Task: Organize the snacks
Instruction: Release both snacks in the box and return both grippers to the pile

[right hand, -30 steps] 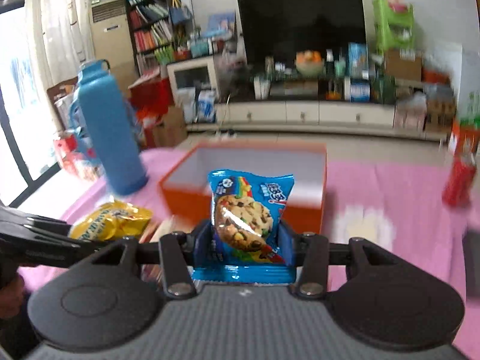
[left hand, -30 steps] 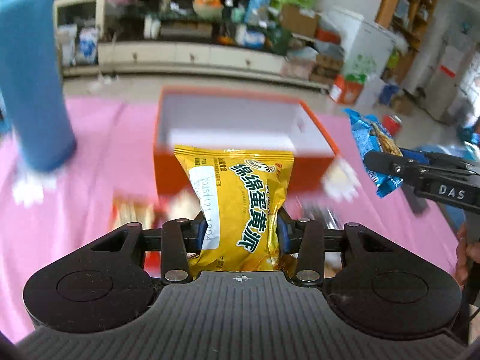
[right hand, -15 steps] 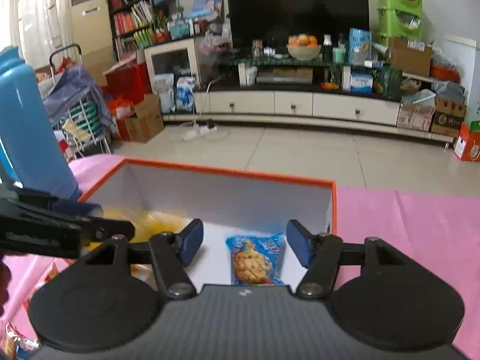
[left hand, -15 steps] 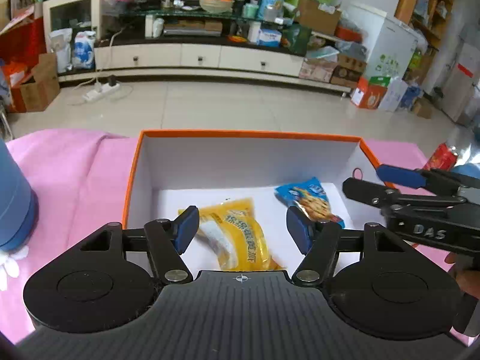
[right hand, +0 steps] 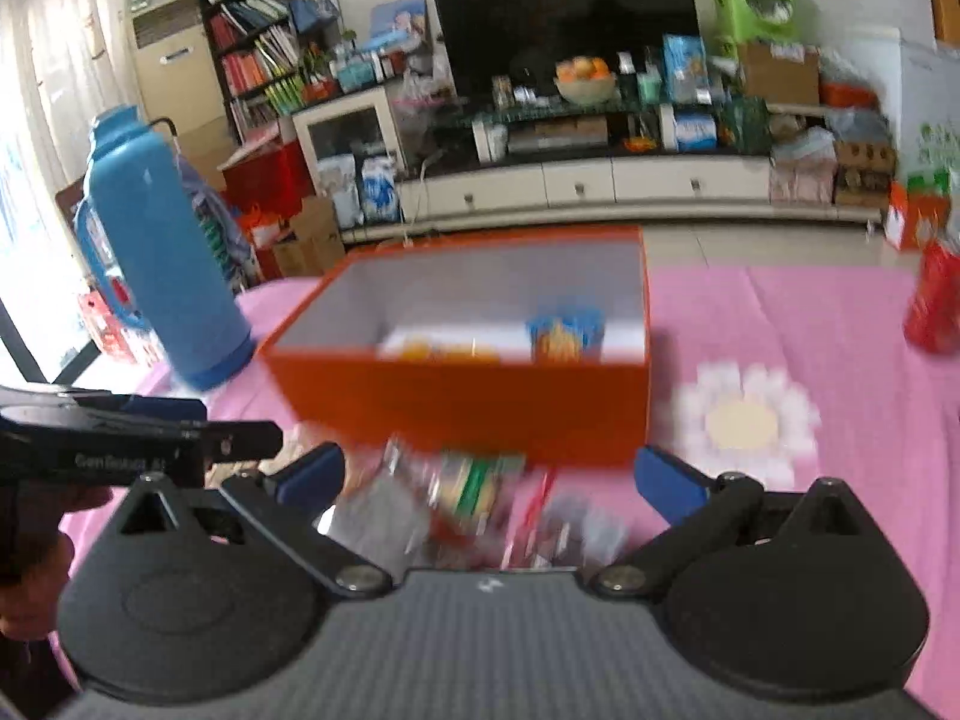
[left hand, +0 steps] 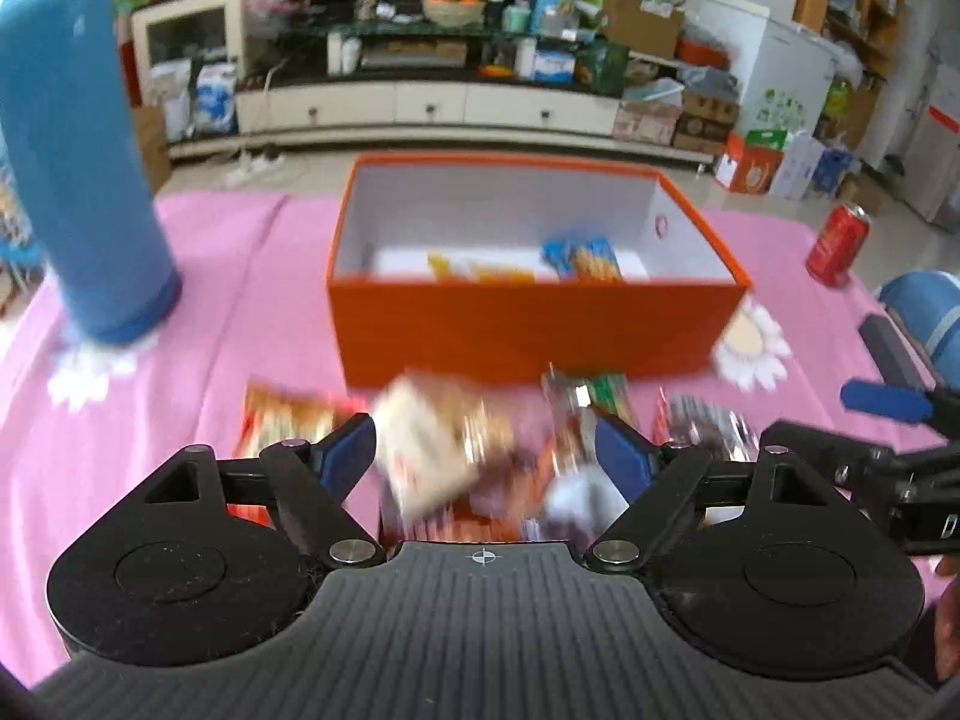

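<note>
An orange box (left hand: pixel 534 324) with a white inside stands on the pink cloth; it also shows in the right wrist view (right hand: pixel 468 396). A yellow packet (left hand: pixel 480 269) and a blue cookie packet (left hand: pixel 585 258) lie inside it. Several loose snack packets lie blurred in front of the box, among them a pale packet (left hand: pixel 432 444) and a green-striped one (right hand: pixel 474 480). My left gripper (left hand: pixel 486 456) is open and empty above this pile. My right gripper (right hand: pixel 489 477) is open and empty over the same pile.
A tall blue thermos (left hand: pixel 78 162) stands left of the box. A red can (left hand: pixel 837 243) stands at the right. White flower patches (right hand: pixel 747 423) decorate the cloth. A TV stand and shelves fill the room behind the table.
Both grippers let go of their packets into the box, then pulled back toward me. They are now open over the loose pile in front of the box.
</note>
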`<act>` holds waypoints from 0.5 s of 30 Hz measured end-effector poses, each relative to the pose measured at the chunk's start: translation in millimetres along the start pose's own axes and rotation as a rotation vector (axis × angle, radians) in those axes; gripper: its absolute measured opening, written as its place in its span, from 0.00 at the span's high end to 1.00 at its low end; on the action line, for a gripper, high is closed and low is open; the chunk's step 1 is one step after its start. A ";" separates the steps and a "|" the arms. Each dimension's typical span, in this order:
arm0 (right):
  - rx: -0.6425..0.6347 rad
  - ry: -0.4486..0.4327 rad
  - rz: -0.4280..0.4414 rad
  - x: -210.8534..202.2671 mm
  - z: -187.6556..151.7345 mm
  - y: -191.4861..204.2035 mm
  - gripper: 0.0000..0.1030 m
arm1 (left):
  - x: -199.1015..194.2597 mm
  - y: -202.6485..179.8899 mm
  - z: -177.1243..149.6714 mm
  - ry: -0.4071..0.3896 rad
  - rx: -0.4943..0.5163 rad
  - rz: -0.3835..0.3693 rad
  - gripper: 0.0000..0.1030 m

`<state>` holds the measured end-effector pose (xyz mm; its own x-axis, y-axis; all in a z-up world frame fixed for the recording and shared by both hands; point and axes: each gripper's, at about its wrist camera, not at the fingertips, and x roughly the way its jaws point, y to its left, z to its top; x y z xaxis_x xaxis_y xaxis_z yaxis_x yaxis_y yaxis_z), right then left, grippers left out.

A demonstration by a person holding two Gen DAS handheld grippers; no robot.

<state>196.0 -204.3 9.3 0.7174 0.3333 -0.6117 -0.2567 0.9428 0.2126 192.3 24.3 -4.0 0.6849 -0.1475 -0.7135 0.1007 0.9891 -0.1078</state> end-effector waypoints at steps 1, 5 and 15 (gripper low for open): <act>0.013 0.015 0.003 -6.2 -8.1 2.6 0.01 | -5.7 -0.3 -8.0 0.010 -0.012 0.005 0.44; 0.058 0.074 0.014 -28.0 -39.2 12.6 0.01 | -27.9 -1.1 -34.3 0.031 -0.036 0.012 0.43; 0.007 0.127 -0.050 -63.4 -70.9 26.9 0.01 | -64.5 25.9 -89.0 0.067 -0.075 0.043 0.36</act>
<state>97.7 -200.4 -0.3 0.6415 0.2827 -0.7132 -0.2174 0.9585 0.1844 86.5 59.2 -22.3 0.6374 -0.1074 -0.7630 0.0165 0.9919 -0.1258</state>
